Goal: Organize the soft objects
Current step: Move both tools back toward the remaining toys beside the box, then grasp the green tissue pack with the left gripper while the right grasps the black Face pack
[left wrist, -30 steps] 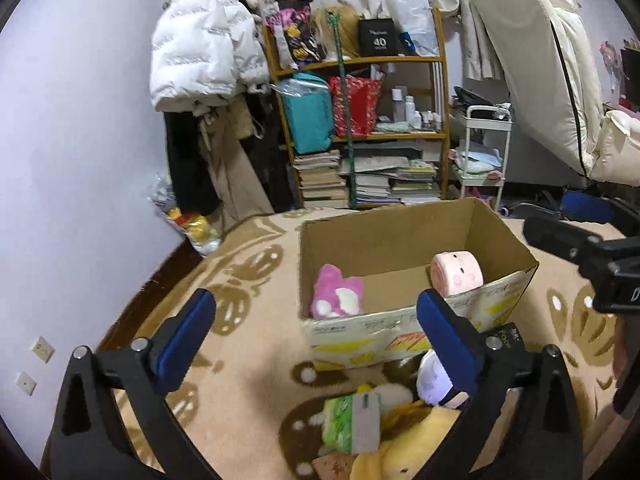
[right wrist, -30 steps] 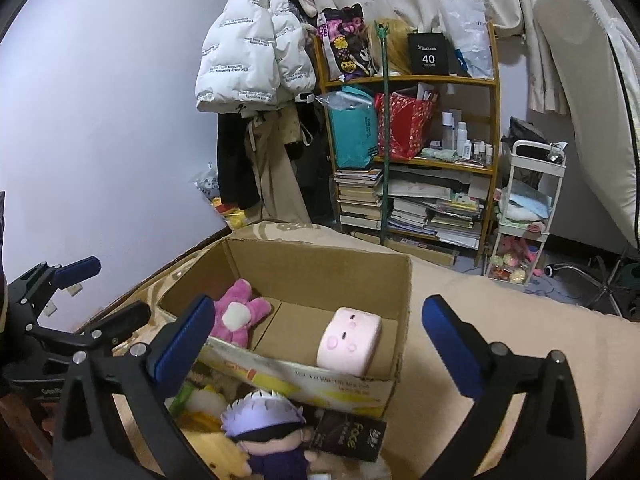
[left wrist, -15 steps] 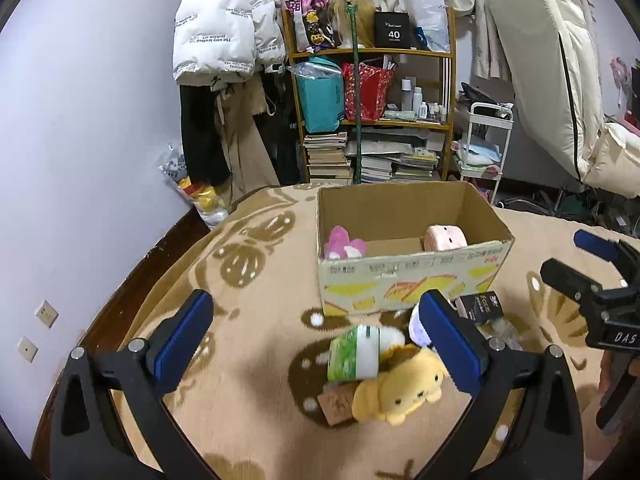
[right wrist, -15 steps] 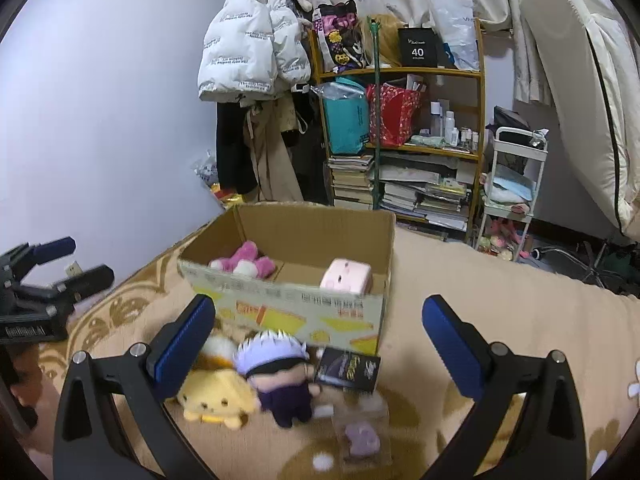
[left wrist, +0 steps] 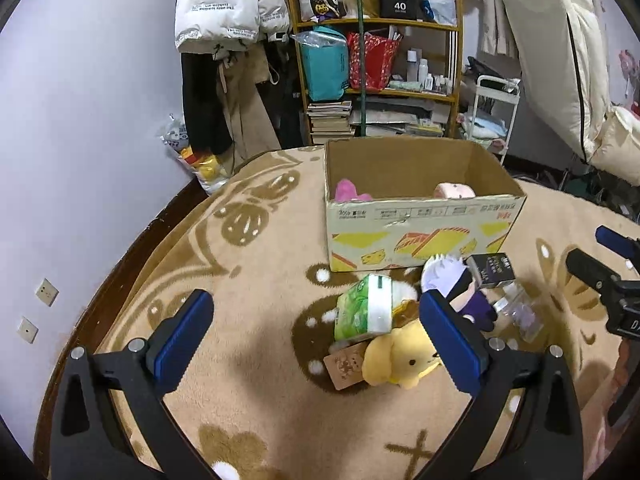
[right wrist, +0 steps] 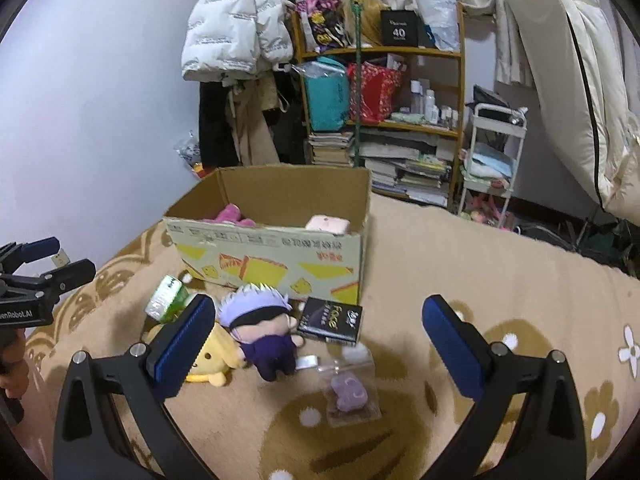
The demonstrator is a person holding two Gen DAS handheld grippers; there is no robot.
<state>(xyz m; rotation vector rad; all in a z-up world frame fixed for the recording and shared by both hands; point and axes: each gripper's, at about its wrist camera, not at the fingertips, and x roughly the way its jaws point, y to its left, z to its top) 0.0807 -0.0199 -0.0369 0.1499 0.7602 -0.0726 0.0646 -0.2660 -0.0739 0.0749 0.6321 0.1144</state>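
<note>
Both claws, the left gripper point(left wrist: 316, 340) and the right gripper point(right wrist: 320, 344), are wide apart and hold nothing, so I think the next job is grabbing the yellow plush dog point(left wrist: 404, 354) on the rug point(left wrist: 248, 360) for the cardboard box point(left wrist: 420, 232).

You worked on a tan rug point(left wrist: 256, 264) with brown floral patterns, edged by dark wood floor point(left wrist: 132, 248). A pale lavender wall point(left wrist: 80, 120) stood behind, with a cluttered wooden shelf point(right wrist: 400, 128), a white puffer jacket point(right wrist: 232, 28) hanging beside it, and a white cart point(right wrist: 492, 160).
</note>
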